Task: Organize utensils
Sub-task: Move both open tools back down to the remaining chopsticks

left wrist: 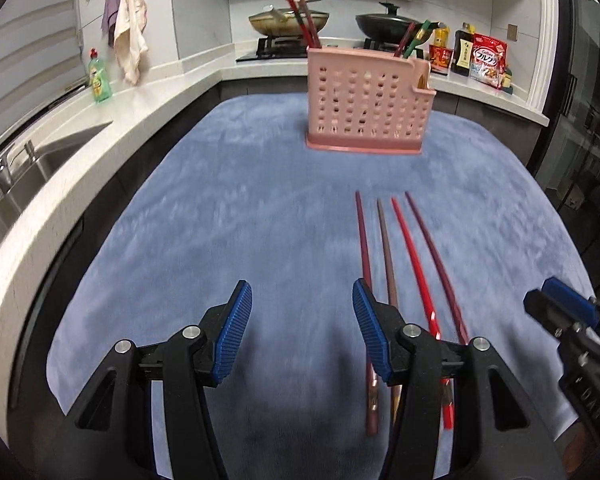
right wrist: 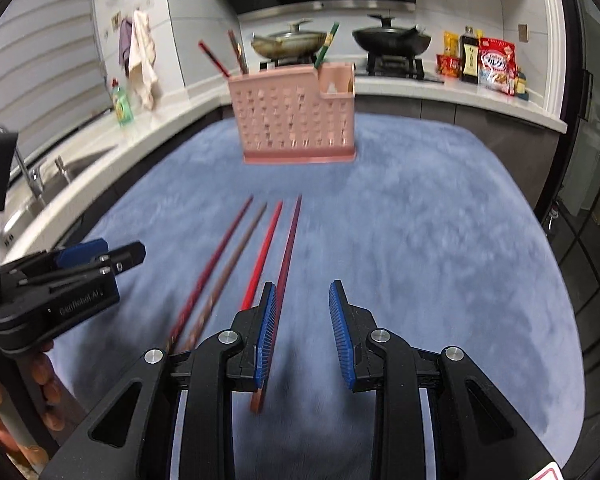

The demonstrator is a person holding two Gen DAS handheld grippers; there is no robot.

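Several red and brown chopsticks (left wrist: pixel 396 248) lie side by side on the blue cloth; they also show in the right wrist view (right wrist: pixel 256 248). A pink perforated utensil holder (left wrist: pixel 368 100) stands at the far side with chopsticks sticking up in it; it also shows in the right wrist view (right wrist: pixel 296 120). My left gripper (left wrist: pixel 300 328) is open and empty, just left of the chopsticks' near ends. My right gripper (right wrist: pixel 302 332) is open and empty, its left finger over the rightmost chopstick. Each gripper shows at the edge of the other's view: the right one (left wrist: pixel 560 308), the left one (right wrist: pixel 100 256).
The blue cloth (left wrist: pixel 220 200) covers the table. A white counter (left wrist: pixel 100 128) with a sink (left wrist: pixel 28 168) and a green soap bottle (left wrist: pixel 99 78) runs along the left. Pans (left wrist: pixel 288 20) on the stove and food packages (left wrist: pixel 488 60) stand behind.
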